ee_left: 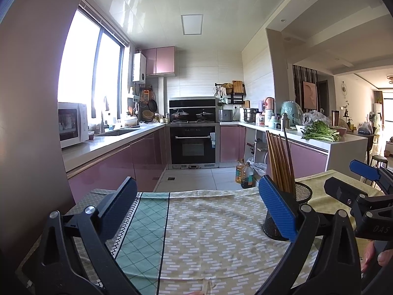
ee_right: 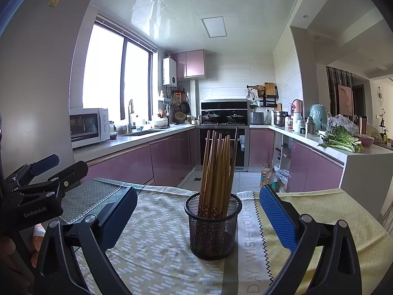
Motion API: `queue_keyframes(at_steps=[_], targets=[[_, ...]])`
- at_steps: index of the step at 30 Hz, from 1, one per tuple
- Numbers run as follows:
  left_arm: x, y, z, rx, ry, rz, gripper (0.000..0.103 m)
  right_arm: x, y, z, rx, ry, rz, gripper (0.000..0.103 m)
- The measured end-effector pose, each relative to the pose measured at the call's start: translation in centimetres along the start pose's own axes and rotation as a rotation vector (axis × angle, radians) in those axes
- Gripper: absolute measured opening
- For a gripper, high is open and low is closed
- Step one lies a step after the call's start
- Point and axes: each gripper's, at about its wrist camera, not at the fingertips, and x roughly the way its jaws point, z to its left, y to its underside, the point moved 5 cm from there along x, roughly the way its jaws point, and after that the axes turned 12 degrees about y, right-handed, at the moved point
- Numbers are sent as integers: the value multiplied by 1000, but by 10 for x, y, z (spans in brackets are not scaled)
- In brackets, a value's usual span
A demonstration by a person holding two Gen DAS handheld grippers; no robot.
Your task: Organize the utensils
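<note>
A black mesh cup (ee_right: 211,226) stands upright on the patterned tablecloth (ee_right: 157,250), holding several wooden chopsticks (ee_right: 217,169). My right gripper (ee_right: 196,211) is open and empty, its fingers on either side of the cup, not touching it. In the left wrist view the cup (ee_left: 303,191) with the chopsticks (ee_left: 280,159) shows behind my right finger. My left gripper (ee_left: 196,201) is open and empty over the bare cloth (ee_left: 196,233), left of the cup. The right gripper (ee_left: 353,179) shows at the right edge, and the left gripper (ee_right: 61,164) shows at the left of the right wrist view.
The table's far edge (ee_right: 172,188) drops to the tiled kitchen floor. Pink cabinets, an oven (ee_right: 222,147) and a microwave (ee_right: 89,126) lie beyond. Oil bottles (ee_right: 269,177) stand on the floor. Greens (ee_right: 341,140) lie on the right counter.
</note>
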Motion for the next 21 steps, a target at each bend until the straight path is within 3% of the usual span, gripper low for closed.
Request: queue_keyframes(at_steps=[21], targets=[[1, 1, -3, -1, -1, -1, 97, 1, 1, 1, 6, 1, 2, 96]])
